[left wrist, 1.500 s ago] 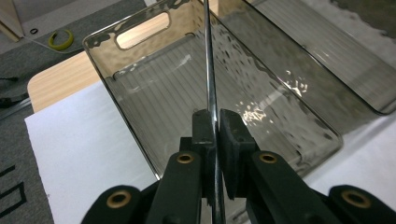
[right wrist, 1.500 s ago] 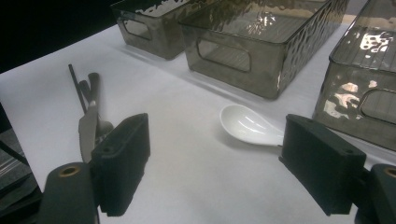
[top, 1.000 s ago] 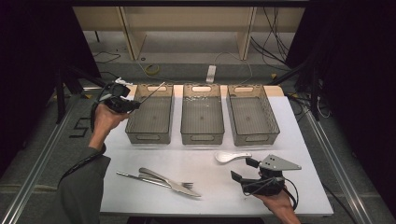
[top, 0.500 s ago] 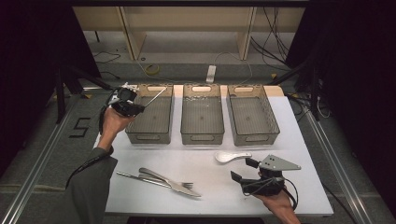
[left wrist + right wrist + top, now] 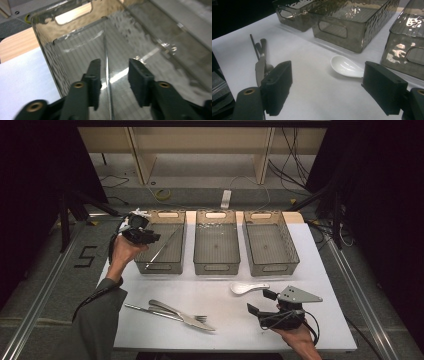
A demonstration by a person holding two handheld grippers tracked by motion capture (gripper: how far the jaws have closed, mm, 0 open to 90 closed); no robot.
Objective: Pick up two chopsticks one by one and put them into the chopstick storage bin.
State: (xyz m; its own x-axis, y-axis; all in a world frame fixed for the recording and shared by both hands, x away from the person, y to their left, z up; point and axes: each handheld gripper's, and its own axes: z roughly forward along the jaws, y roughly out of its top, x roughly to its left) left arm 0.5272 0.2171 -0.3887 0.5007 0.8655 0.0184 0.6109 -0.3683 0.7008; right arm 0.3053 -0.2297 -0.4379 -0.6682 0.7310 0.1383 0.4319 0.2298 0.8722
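Metal chopstick (image 5: 165, 245) slanted in the left smoky bin (image 5: 150, 266), long axis from near-left up to the far-right rim. Left gripper (image 5: 112, 75) fingers just opening, apart, rod loose between them; right gripper (image 5: 263, 302) fingers wide apart above the table (image 5: 225, 325) near the white spoon (image 5: 345, 66).

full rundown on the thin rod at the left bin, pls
The thin rod is slim, straight and shiny, metal by the look, possibly a chopstick. It slants inside the left bin, upper end toward the far right corner. The left gripper has just been opening; the rod runs between its jaws, the pads apart from it.
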